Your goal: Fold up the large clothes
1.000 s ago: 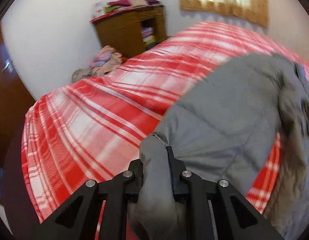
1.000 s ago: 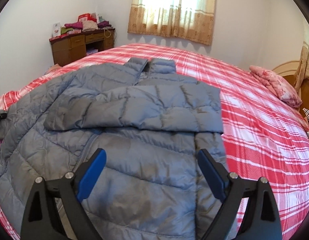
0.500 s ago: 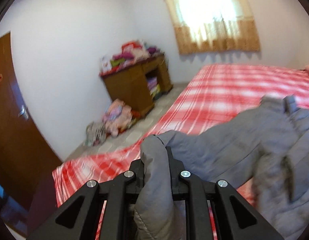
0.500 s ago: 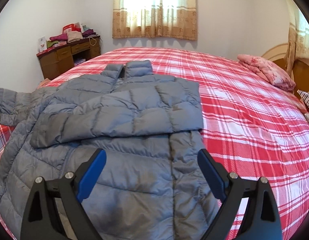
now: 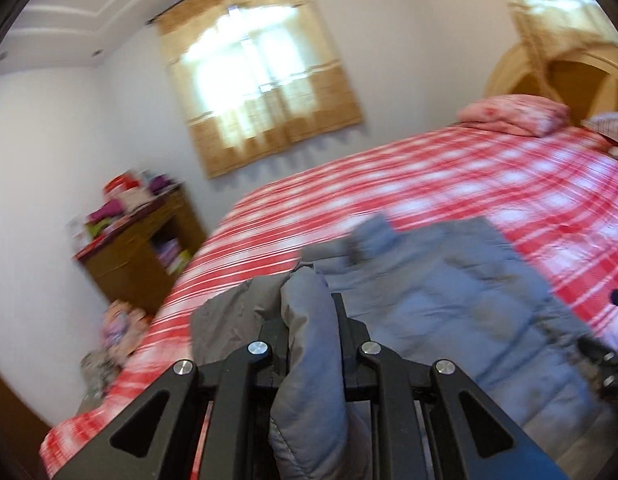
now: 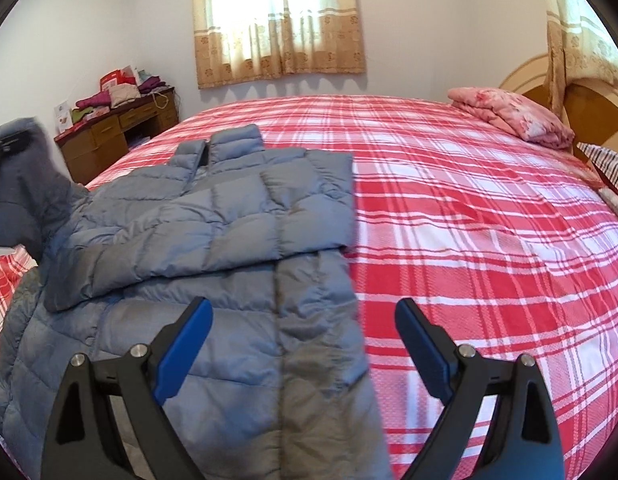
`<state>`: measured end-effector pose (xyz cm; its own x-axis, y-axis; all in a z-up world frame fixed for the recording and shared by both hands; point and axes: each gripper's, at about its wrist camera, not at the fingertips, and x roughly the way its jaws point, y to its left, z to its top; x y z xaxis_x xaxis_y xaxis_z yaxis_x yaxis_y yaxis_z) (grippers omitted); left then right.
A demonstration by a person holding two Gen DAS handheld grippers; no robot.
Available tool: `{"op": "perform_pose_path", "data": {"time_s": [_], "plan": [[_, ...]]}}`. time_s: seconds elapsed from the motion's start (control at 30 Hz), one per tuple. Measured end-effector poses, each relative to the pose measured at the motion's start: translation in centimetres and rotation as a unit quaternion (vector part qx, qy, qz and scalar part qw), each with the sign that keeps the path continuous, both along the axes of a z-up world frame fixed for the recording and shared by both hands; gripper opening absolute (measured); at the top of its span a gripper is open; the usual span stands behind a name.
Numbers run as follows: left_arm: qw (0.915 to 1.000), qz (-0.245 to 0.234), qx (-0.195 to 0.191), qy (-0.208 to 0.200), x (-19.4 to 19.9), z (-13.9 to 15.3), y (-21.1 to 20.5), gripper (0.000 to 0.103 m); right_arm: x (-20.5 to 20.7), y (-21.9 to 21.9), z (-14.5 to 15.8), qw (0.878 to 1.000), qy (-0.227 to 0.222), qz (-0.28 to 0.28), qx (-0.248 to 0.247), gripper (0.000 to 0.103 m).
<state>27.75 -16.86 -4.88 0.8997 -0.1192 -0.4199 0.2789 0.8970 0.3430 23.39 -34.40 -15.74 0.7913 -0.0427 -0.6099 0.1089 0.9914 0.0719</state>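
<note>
A grey quilted puffer jacket (image 6: 229, 216) lies front up on the red plaid bed (image 6: 469, 220), one sleeve folded across its chest. My left gripper (image 5: 309, 312) is shut on the other sleeve's cuff (image 5: 309, 360) and holds it raised above the jacket's left side; the lifted sleeve shows at the left edge of the right wrist view (image 6: 21, 184). My right gripper (image 6: 303, 320) is open and empty, hovering over the jacket's lower right hem, blue pads (image 6: 185, 348) wide apart.
A pink folded quilt (image 6: 513, 116) and a striped pillow (image 6: 605, 168) lie by the wooden headboard (image 6: 597, 100). A brown desk (image 6: 117, 136) piled with clothes stands by the far wall, under a curtained window (image 6: 277, 20). More clothes lie on the floor (image 5: 117, 328).
My left gripper has lifted the sleeve cuff and swung it right, toward the jacket's middle. My right gripper has shifted right along the hem and stays open.
</note>
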Motion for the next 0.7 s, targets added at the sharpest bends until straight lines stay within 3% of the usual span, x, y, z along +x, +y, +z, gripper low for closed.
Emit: {"op": "perform_pose_path", "data": {"time_s": [0.07,0.1,0.13,0.2,0.23,0.4,0.57,0.7], "plan": [[0.9995,-0.03,0.013,0.001,-0.4,-1.1,-3.9,0.024,-0.1,-1.0,-0.3,1.0,0.005,-0.008,0.003,0.094],[0.9991,-0.036,0.022,-0.004,-0.7,-1.4,-5.5,0.034,-0.2,-1.3,-0.4,1.0,0.008,-0.011,0.005,0.094],[0.9989,-0.039,0.025,-0.011,-1.4,-1.6,-6.4,0.057,-0.2,-1.6,-0.6,1.0,0.011,-0.013,0.007,0.094],[0.9984,-0.038,0.022,-0.035,-2.2,-1.5,-7.9,0.089,-0.1,-2.4,-0.9,1.0,0.02,-0.018,0.01,0.094],[0.9981,-0.038,0.017,-0.045,-2.1,-1.3,-8.0,0.093,-0.1,-2.6,-1.0,1.0,0.023,-0.019,0.009,0.094],[0.9982,-0.019,0.007,-0.057,-1.6,-1.1,-5.3,0.094,0.1,-2.8,-0.6,0.999,0.032,-0.014,0.011,0.094],[0.9959,0.087,-0.005,-0.022,2.1,-3.5,2.6,0.094,1.1,-0.1,2.7,0.999,0.012,0.042,0.028,0.094],[0.9797,0.195,-0.029,0.034,4.6,-6.8,10.5,0.094,3.4,3.5,3.5,0.992,0.029,0.107,0.064,0.094]]}}
